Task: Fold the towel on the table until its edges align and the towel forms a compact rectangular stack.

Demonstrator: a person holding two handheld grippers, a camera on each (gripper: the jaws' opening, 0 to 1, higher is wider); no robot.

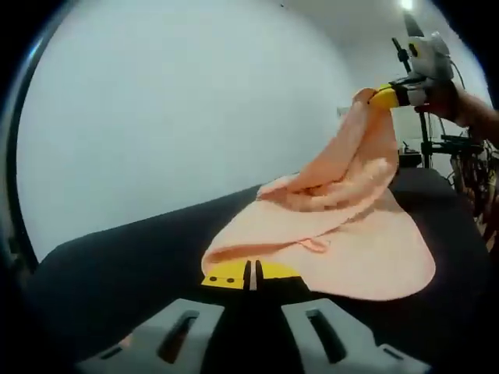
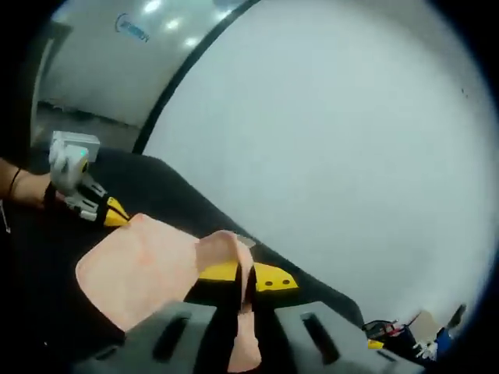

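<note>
A peach towel (image 1: 351, 241) lies partly spread on the black table (image 1: 117, 265). My left gripper (image 1: 249, 275) is shut on the towel's near edge, low at the tabletop. My right gripper (image 1: 382, 97) is shut on another corner and holds it high, so the cloth hangs down from it in a draped fold. In the right gripper view, the towel (image 2: 140, 273) bunches between the closed yellow tips of my right gripper (image 2: 245, 279) and trails below them. The left gripper (image 2: 117, 214) sits at the towel's far corner, on the table (image 2: 164, 187).
A white wall stands behind the table. A tripod stand (image 1: 425, 140) with gear is past the table's far right edge. Small clutter (image 2: 405, 331) lies beyond the table edge. A person's hand (image 1: 460, 105) holds the right gripper.
</note>
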